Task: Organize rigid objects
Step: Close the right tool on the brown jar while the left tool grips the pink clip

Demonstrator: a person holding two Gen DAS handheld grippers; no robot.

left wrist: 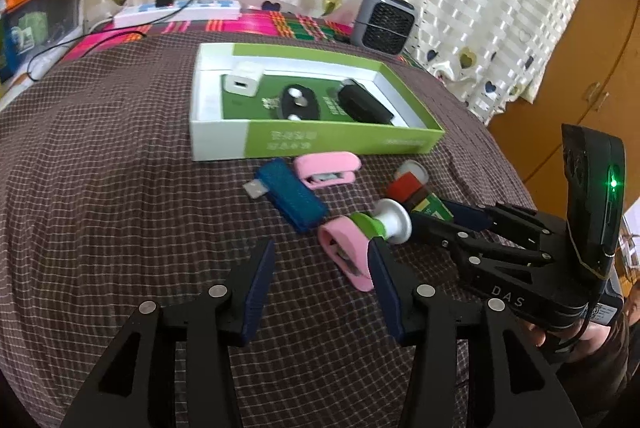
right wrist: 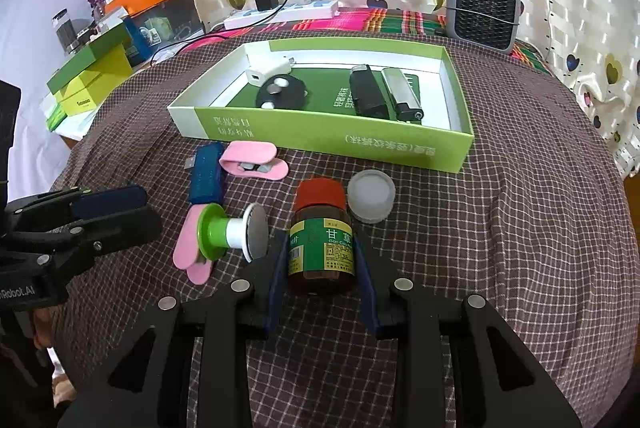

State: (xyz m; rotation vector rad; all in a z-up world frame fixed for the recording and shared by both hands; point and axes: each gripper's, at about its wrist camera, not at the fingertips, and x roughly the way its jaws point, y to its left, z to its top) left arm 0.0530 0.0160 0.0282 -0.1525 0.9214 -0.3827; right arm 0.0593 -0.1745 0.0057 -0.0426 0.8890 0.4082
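A brown bottle (right wrist: pixel 322 256) with a red cap and green label lies between the blue pads of my right gripper (right wrist: pixel 322 248), which is shut on it. In the left wrist view that gripper (left wrist: pixel 436 218) comes in from the right, around the bottle (left wrist: pixel 408 187). My left gripper (left wrist: pixel 320 256) stands open, with a pink clip (left wrist: pixel 344 248) just inside its right finger. A green-and-white spool (right wrist: pixel 228 234) lies on that clip. Nearer the green box (right wrist: pixel 320 135) lie a blue USB stick (right wrist: pixel 206 175), another pink clip (right wrist: pixel 256 159) and a white cap (right wrist: pixel 371 197). The box holds several small devices.
A grey fan heater (right wrist: pixel 482 7) and a white power strip (right wrist: pixel 280 13) with a plugged charger stand at the back by the curtain. Stacked green boxes (right wrist: pixel 92 75) sit off the left edge of the checked cloth. A hand holds the right gripper's handle.
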